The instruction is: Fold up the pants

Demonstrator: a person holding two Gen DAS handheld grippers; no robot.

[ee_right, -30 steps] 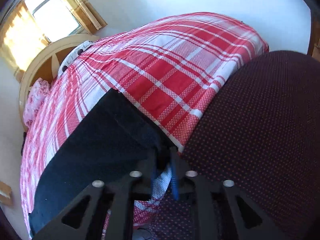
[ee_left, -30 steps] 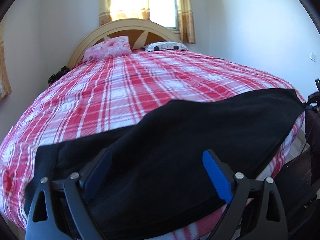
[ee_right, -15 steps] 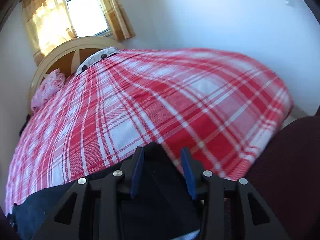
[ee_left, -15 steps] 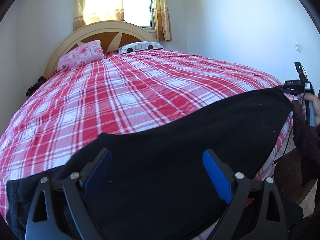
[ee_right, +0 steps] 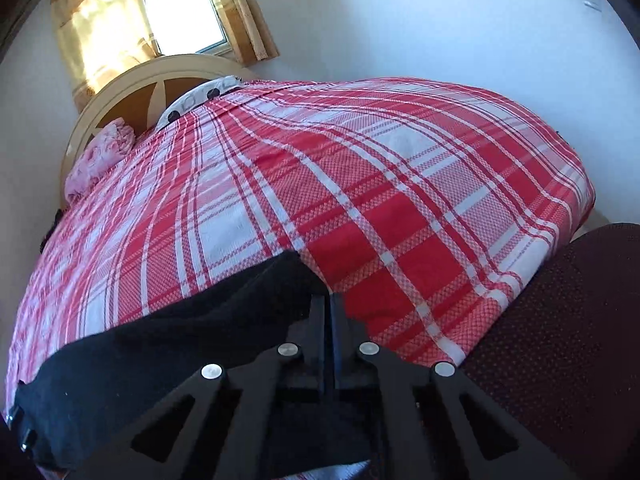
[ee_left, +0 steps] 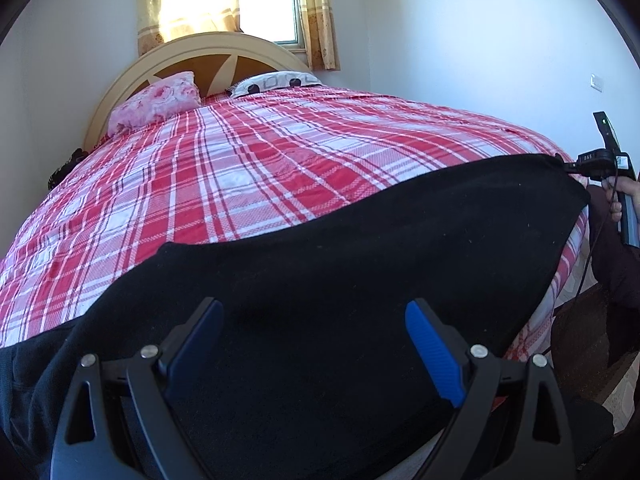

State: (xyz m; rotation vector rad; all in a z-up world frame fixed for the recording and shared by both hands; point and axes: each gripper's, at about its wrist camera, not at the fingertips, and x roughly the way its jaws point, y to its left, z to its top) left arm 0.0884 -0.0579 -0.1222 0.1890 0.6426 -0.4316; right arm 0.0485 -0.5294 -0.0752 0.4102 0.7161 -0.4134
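Black pants [ee_left: 360,264] lie stretched across the near edge of a bed with a red and white plaid cover [ee_left: 260,176]. My left gripper [ee_left: 314,308] hovers just over the middle of the pants, jaws wide open, blue pads [ee_left: 434,356] apart with nothing pinched. In the right wrist view my right gripper [ee_right: 328,308] is shut on the right end corner of the pants [ee_right: 200,340]. The left wrist view shows that same right gripper [ee_left: 568,166] at the far right, its tip at the pants' corner, held by a hand [ee_left: 620,194].
A pink floral pillow [ee_left: 158,100] and a white patterned pillow [ee_left: 276,80] lie against the curved headboard [ee_left: 208,46] under a curtained window [ee_left: 266,0]. A person's dark red dotted clothing [ee_right: 560,340] fills the lower right. White walls flank the bed.
The right gripper rolled upright, opened around the pants' corner, then shut on it. The left gripper slid sideways along the pants and stayed open.
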